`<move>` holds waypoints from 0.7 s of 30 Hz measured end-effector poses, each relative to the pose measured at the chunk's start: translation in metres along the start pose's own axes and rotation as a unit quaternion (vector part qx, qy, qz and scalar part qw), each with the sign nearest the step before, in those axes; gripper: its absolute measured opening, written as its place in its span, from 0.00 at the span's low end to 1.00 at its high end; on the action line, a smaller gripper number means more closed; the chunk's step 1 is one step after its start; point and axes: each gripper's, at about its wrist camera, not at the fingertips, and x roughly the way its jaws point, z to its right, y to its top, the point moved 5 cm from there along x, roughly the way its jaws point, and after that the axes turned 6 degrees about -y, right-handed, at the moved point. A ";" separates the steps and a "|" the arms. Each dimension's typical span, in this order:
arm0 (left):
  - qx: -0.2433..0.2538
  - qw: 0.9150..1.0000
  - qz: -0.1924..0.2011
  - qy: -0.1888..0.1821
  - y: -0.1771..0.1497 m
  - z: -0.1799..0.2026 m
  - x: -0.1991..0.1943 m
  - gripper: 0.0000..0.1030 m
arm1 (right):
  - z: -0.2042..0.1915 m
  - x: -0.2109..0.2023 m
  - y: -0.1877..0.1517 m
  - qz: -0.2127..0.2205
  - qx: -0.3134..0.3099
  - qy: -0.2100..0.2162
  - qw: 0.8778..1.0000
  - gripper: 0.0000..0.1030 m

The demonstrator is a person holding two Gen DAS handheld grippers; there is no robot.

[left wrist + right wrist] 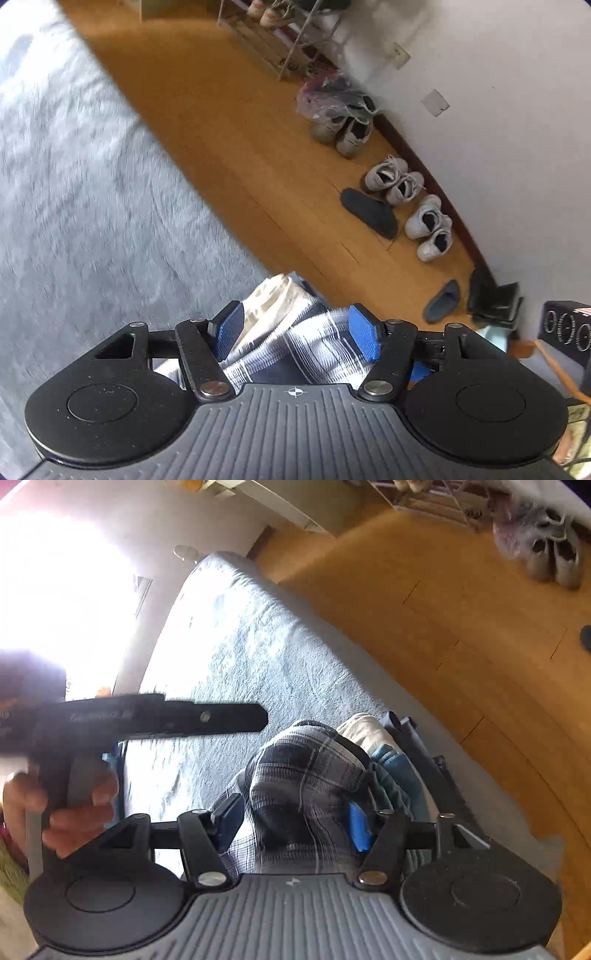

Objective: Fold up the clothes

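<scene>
left gripper [295, 328]: jaws part-open, blue pads well apart. plaid shirt [295, 350] bunched in the gap, with a cream garment [271, 299] just past it. pads don't look pressed on the cloth, gaps show on both sides, so released, nothing grasped.

right gripper [291, 821]: jaws also part-open. plaid shirt [303, 786] humps up between the pads and fills most of the gap. right pad sits right against the fabric, left pad has a sliver of space. can't tell contact for sure there, but reads as not clamped.

clothes sit in a pile at the near right corner of the grey bed [236, 642], by its edge over the wood floor [461, 609]: plaid on top, cream piece [365, 727] behind it, blue fabric [391, 764] and a dark navy piece [413, 738] to the right.

right wrist view also catches the other gripper's body [155, 716] at left, held by the person's hand [74, 812], blurred.

shoes [406, 199] lined along the far wall.
</scene>
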 end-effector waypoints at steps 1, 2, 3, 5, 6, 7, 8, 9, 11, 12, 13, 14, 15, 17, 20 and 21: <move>0.000 1.000 -0.005 -0.003 0.000 -0.001 0.002 0.61 | -0.002 0.004 0.001 -0.004 -0.010 0.000 1.000 0.62; 0.000 1.000 -0.011 -0.005 0.001 -0.001 0.004 0.61 | -0.007 0.007 0.000 -0.003 -0.022 -0.002 1.000 0.61; 0.000 1.000 -0.016 -0.007 0.001 -0.002 0.007 0.61 | -0.011 0.008 -0.001 0.000 -0.038 -0.004 0.999 0.61; 0.012 1.000 -0.024 -0.007 0.001 0.001 0.010 0.61 | -0.023 0.006 -0.008 0.012 -0.089 -0.013 0.996 0.53; 0.025 0.999 -0.027 -0.005 0.001 0.004 0.011 0.61 | -0.029 0.006 -0.013 0.021 -0.119 -0.021 0.992 0.52; 0.037 0.999 -0.029 -0.002 0.001 0.008 0.012 0.61 | -0.036 0.005 -0.019 0.030 -0.151 -0.031 0.988 0.51; 0.053 0.998 -0.032 0.001 0.001 0.012 0.012 0.62 | -0.044 0.005 -0.025 0.039 -0.184 -0.042 0.981 0.51; 0.069 0.997 -0.034 0.006 0.001 0.016 0.013 0.62 | -0.051 0.005 -0.033 0.048 -0.216 -0.054 0.974 0.51; 0.101 0.994 -0.044 0.021 0.000 0.024 0.018 0.63 | -0.065 0.008 -0.047 0.063 -0.277 -0.078 0.956 0.51; 0.117 0.991 -0.053 0.028 0.000 0.027 0.022 0.64 | -0.070 0.011 -0.052 0.069 -0.299 -0.087 0.948 0.51; 0.131 0.989 -0.065 0.035 -0.001 0.030 0.027 0.64 | -0.074 0.014 -0.057 0.073 -0.318 -0.095 0.940 0.51; 0.145 0.986 -0.076 0.042 -0.003 0.033 0.032 0.64 | -0.078 0.017 -0.062 0.078 -0.336 -0.102 0.933 0.51; 0.159 0.982 -0.088 0.049 -0.004 0.035 0.037 0.64 | -0.081 0.019 -0.066 0.083 -0.351 -0.109 0.926 0.51; 0.170 0.978 -0.105 0.065 -0.007 0.036 0.046 0.62 | -0.084 0.023 -0.071 0.090 -0.370 -0.123 0.917 0.51; 0.153 0.980 -0.108 0.067 -0.010 0.033 0.047 0.44 | -0.082 0.026 -0.074 0.097 -0.371 -0.133 0.914 0.51; 0.143 0.982 -0.104 0.065 -0.010 0.031 0.045 0.37 | -0.081 0.020 -0.075 0.101 -0.362 -0.131 0.917 0.51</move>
